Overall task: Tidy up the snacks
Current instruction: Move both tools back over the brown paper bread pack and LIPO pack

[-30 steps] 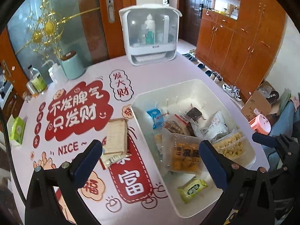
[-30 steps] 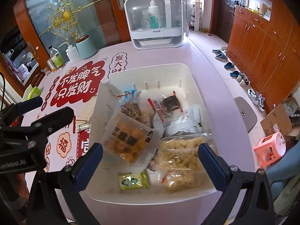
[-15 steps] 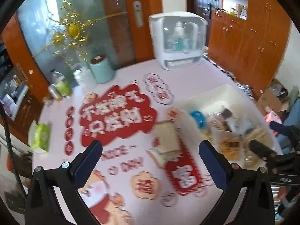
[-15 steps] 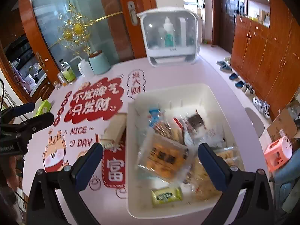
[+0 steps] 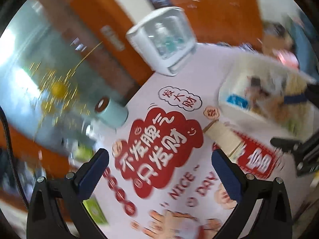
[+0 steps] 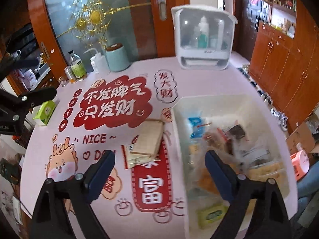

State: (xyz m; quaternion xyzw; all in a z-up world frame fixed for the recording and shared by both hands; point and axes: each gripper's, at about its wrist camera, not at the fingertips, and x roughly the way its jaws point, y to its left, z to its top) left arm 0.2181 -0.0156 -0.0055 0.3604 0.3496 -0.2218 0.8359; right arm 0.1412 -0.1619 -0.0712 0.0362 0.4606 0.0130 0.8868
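While both jaws stand spread wide, left gripper (image 5: 160, 165) and right gripper (image 6: 159, 166) hold nothing.

Right gripper (image 6: 159, 169) held above the bench (image 6: 207, 83), fingers (image 6: 99, 171) spread wide with nothing between them. Under the gap, a flat beige snack packet (image 6: 148, 140) lying on the printed red-and-pink mat (image 6: 113, 103), just beside the white bin (image 6: 257, 103). Inside the bin, a blurred heap of wrapped snacks, a green packet (image 6: 213, 214) nearest the camera. At far left, the left gripper (image 6: 30, 97), near a green tissue box (image 6: 44, 112). At the back, a white clear-fronted cabinet (image 6: 203, 39) and a pale blue canister (image 6: 116, 57).
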